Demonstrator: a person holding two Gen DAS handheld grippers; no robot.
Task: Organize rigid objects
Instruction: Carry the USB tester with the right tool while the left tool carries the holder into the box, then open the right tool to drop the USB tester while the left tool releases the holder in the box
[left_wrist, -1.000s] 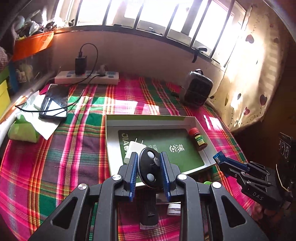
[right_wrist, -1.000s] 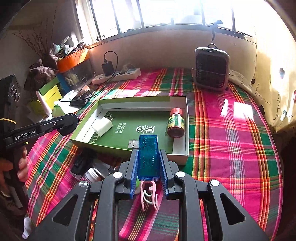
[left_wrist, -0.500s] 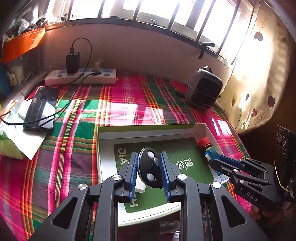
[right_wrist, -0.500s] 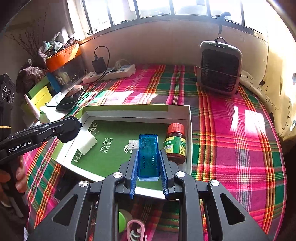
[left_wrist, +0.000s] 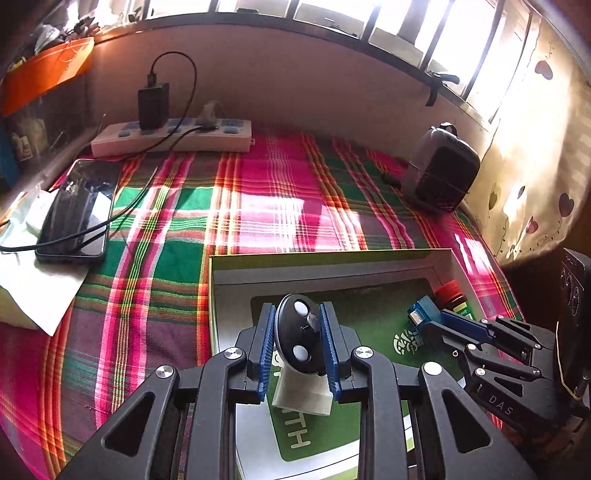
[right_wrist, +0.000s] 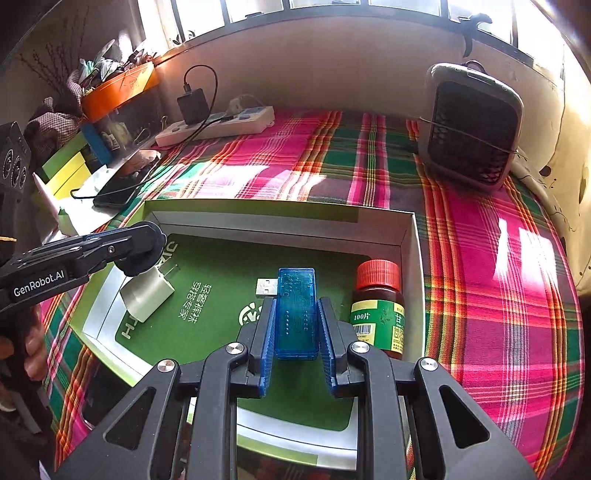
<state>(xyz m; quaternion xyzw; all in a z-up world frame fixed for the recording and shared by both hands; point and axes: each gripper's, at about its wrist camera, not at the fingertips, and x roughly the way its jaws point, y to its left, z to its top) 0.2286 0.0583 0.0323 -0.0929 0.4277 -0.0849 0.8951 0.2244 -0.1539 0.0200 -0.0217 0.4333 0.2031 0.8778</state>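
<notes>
1. A shallow open box with white walls, a green rim and a green printed floor lies on a table covered with a pink and green plaid cloth.
2. The left gripper hangs over the left part of the box. Its blue-padded jaws are closed on a black oval key fob with two pale buttons, held on edge.
3. Under the left gripper a white plug adapter lies on the box floor near the left wall, its prongs pointing toward the far wall.
4. The right gripper hangs over the right part of the box. Its jaws are clamped on a translucent blue USB stick, whose metal plug sticks out to the left.
5. A small brown bottle with a red cap and a green label lies just right of the USB stick, against the right wall of the box.
6. At the far edge of the table a white power strip carries a black charger.
7. A black phone lies near the left edge, with a cable across it.
8. A small grey heater stands at the far right corner.
</notes>
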